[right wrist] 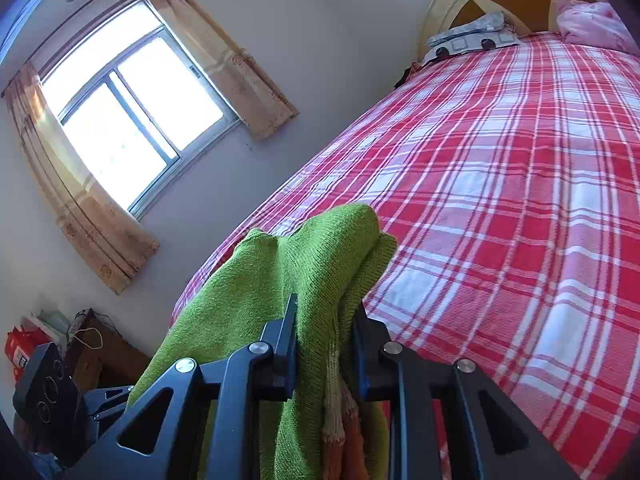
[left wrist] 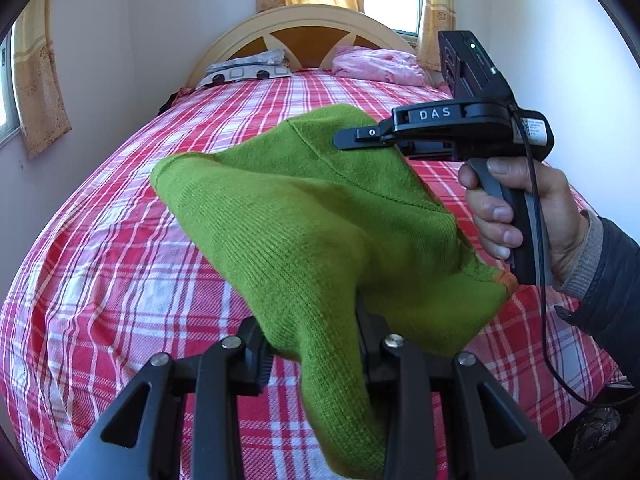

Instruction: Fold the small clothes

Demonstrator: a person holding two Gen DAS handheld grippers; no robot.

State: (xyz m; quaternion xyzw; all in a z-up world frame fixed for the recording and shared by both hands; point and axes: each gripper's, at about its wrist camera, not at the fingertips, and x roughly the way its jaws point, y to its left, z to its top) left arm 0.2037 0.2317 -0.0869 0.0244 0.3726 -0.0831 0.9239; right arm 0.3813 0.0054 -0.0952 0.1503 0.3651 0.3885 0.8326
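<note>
Presently both tools carry one garment between them, clear of the plaid bedspread (left wrist: 120, 248); the green knit garment (left wrist: 320, 216) hangs in the air above the near half of the bed, apparently lifted so it can be spread or laid flat for a fold (judgement, not observed). Left gripper (left wrist: 316, 344): jaws narrow, pinched on a gathered fold of the green knit, which spills down between the fingers and out of the bottom of the view; right gripper (right wrist: 326, 332): jaws likewise narrow and clamped on a bunched edge, several layers thick. Seen from the left wrist, the right tool sits at the garment's far upper edge, held by a hand (left wrist: 520, 216) in a dark sleeve; holding two separated points seems intended to stretch the cloth between them. Appearance: fine ribbed knit, bright lime green, a seam line across one panel, a hemmed edge at the left; orange trim (left wrist: 509, 279) shows at one corner, and orange and pale striped ribbing at the right jaws; cloth slack and draping, not taut; which part is sleeve or body I cannot tell.
</note>
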